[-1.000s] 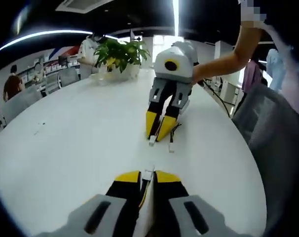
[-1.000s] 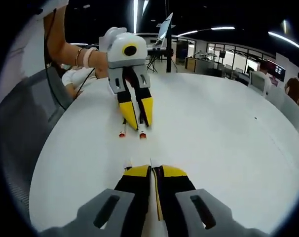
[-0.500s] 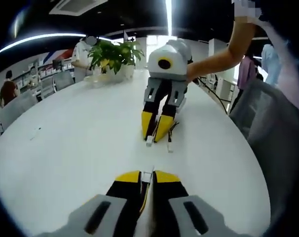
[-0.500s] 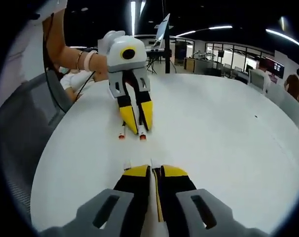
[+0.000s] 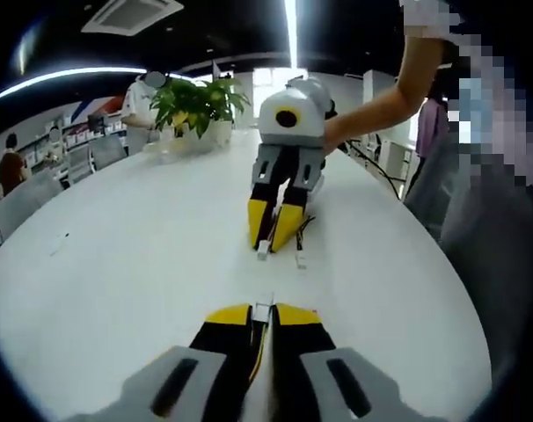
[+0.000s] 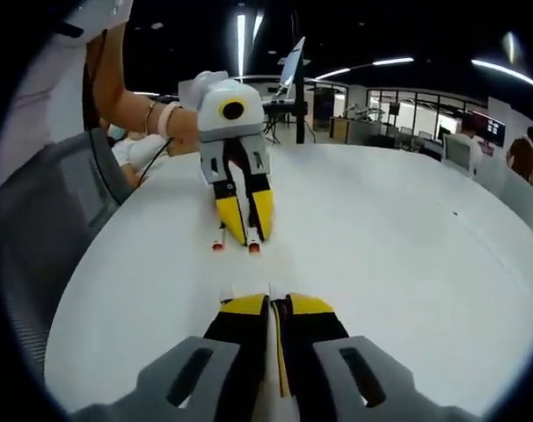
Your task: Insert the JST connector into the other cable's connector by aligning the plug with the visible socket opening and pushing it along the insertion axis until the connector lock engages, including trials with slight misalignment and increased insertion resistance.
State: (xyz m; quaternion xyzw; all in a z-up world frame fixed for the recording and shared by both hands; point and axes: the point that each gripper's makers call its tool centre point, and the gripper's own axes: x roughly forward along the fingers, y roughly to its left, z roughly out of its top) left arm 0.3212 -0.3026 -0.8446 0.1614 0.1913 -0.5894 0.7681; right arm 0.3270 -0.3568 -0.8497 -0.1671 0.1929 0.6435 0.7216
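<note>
My left gripper [image 5: 263, 309] is shut on a thin cable, and its white JST connector [image 5: 264, 305] pokes out between the yellow tips. Straight ahead over the white table [image 5: 117, 264], the right gripper [image 5: 273, 244] points back at me, shut on the other cable with a white connector [image 5: 263, 253] at its tips. A second loose cable end [image 5: 300, 260] lies beside it. In the right gripper view my right gripper [image 6: 276, 301] is shut on its cable. The left gripper [image 6: 246, 236] faces it with a red-tipped connector [image 6: 253, 247] and another cable end [image 6: 217, 245]. The two connectors are apart.
A potted plant [image 5: 196, 101] stands at the table's far end. The person's arm [image 5: 381, 97] reaches in from the right, and a grey chair [image 6: 47, 237] sits by the table edge. Other people and desks fill the office behind.
The facing gripper looks slightly smaller and farther in both views, so the grippers have drawn a little apart. Both stay shut on their cables.
</note>
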